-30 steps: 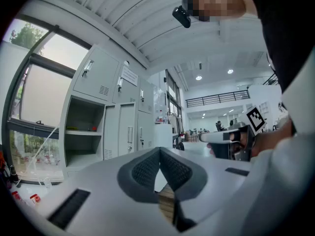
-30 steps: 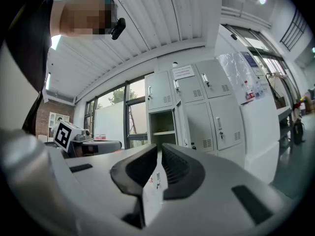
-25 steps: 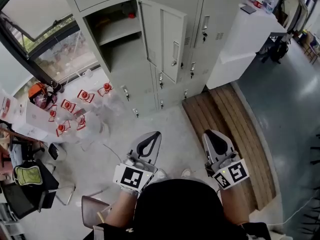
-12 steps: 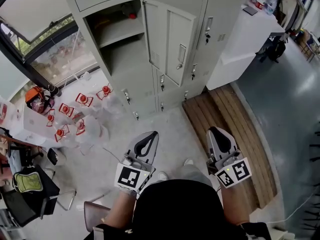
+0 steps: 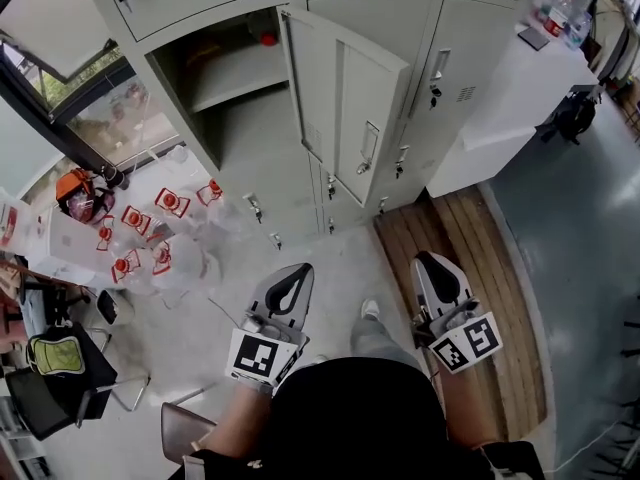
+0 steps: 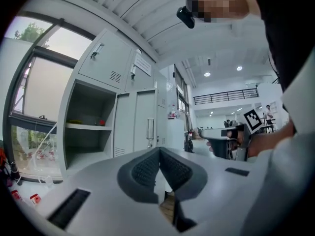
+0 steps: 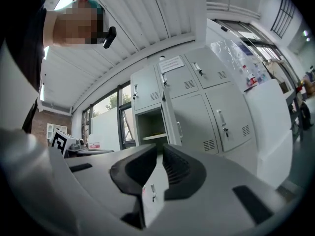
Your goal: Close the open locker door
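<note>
Head view: door stands open, jutting out ahead of left claw and right claw; its handle edge is probably nearer the right.
Left gripper view: claw closed, empty; door ahead.
Right gripper view: claw narrow, empty; door ahead.

The left gripper has its jaws pressed together at the tips, with nothing between them. Beyond them stands a grey locker bank. One compartment is open, with a shelf carrying a small red thing. Just beside it the locker door stands swung out, handle showing. At the right a hand holds the right gripper level, its marker cube raised.
</note>
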Available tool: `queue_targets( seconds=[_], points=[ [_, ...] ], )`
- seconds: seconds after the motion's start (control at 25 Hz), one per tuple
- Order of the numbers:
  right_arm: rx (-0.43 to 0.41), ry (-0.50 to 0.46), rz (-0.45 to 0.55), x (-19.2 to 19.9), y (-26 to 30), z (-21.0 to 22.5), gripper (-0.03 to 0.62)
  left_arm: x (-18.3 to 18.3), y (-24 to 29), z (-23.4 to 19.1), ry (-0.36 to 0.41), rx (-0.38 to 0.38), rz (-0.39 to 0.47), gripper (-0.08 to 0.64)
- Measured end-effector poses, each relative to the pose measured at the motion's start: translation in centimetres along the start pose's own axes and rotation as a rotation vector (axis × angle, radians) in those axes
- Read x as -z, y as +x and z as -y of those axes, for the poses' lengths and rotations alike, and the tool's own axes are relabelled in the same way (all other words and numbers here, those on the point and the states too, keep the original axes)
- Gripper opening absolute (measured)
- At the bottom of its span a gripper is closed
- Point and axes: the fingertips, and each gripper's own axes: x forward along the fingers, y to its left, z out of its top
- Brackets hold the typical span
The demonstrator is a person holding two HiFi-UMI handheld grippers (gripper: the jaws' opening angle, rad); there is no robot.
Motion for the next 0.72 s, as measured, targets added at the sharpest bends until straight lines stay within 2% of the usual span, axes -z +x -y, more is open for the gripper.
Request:
queue_targets(
  seconds=[0.12, 0.32, 0.52, 0.72],
  points=[
    [-0.046, 0.020, -0.008, -0.2, 2.7, 2.6, 0.052, 0.5, 3.0, -0.8, 0.015, -0.032, -0.040, 0.023],
    [-0.151, 0.031, -0.011, -1.7, 7.0, 5.9, 0.052, -1.1, 7.4, -2.3, 0.008, -0.112, -0.012, 0.023],
    [-0.291, -0.002, 0.026, -4.0, 10.5, 7.5, 0.052, -1.9, 10.4, -2.9, 0.024, -0.194, -0.012, 0.023],
    [-0.429, 0.005, 0.047, -6.0, 13.5, 8.3, 0.054, -2.3, 12.2, -3.1, 0.028, -0.276, -0.015, 0.023]
  ],
)
